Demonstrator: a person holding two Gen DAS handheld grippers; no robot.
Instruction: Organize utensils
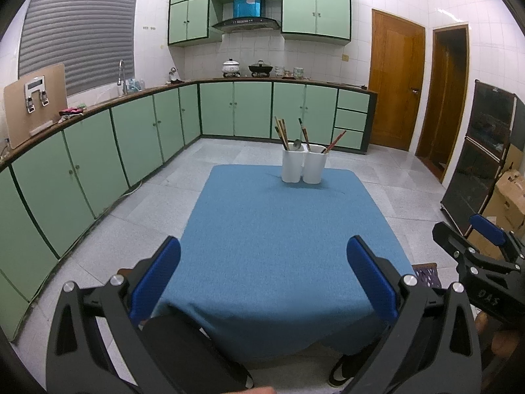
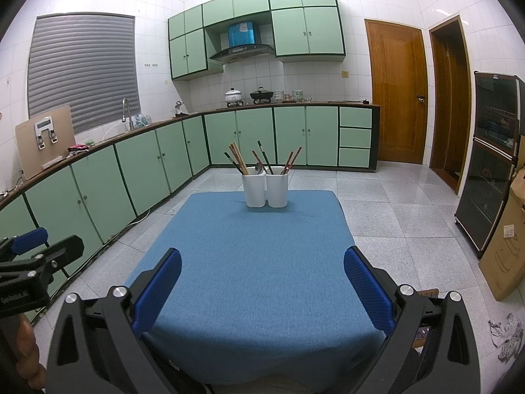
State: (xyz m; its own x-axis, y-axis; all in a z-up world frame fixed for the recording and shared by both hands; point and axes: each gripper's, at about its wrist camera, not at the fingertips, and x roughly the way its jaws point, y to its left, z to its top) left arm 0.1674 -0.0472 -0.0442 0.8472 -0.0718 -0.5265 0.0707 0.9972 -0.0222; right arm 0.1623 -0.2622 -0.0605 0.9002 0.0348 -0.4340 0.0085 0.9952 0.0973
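Lower ends of the chopsticks (image 2: 239,163) and the spoon (image 2: 259,168) were hidden inside the white holders (image 2: 266,186). Beside the holders' table, the box (image 2: 507,246) and the left gripper (image 2: 31,249) were cut off by the frame edge.

Two white cups (image 2: 266,186) at twelve o'clock, one spoon (image 2: 259,168), roughly nine chopsticks (image 2: 239,161); exact number unclear.
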